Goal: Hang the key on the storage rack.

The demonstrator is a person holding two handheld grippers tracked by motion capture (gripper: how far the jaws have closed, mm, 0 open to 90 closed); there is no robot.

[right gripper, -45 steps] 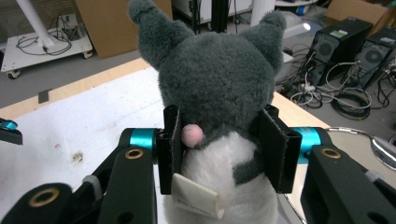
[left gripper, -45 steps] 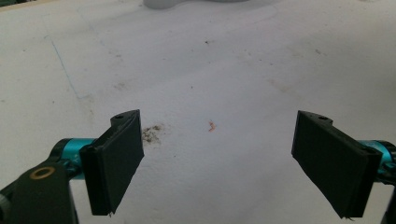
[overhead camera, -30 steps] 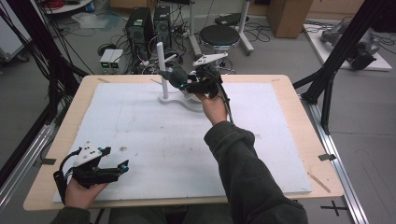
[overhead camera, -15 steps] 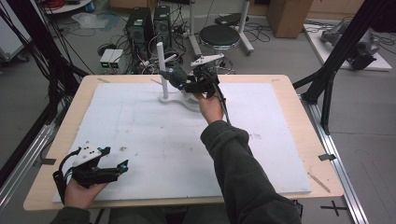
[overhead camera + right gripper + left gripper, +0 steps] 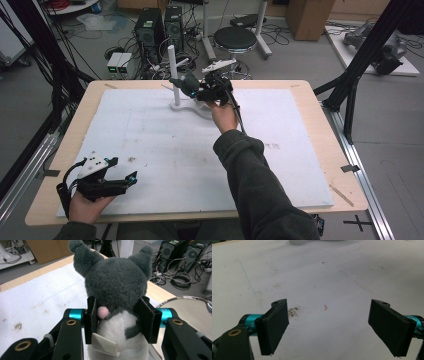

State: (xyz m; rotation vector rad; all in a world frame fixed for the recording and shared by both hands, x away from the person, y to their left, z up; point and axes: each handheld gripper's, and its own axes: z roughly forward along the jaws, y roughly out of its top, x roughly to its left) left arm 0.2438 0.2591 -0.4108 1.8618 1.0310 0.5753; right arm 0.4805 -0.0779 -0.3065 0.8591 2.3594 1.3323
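Right gripper (image 5: 200, 91), upper centre of the high view, is clamped on a grey plush toy (image 5: 113, 287), jaws pinching it at the neck, above the far end of the white mat (image 5: 150, 150). A white post stand (image 5: 172, 75) is just left of the toy. Left gripper (image 5: 131, 178), lower left, jaws spread wide and empty, is well apart; the right one is nearer.

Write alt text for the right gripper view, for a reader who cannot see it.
The right tongs clamp a grey and white plush toy animal with pointed ears from both sides, its back to the camera, a small pink tail and a white fabric tag showing. Behind it lie a white table mat and a round metal plate at right.
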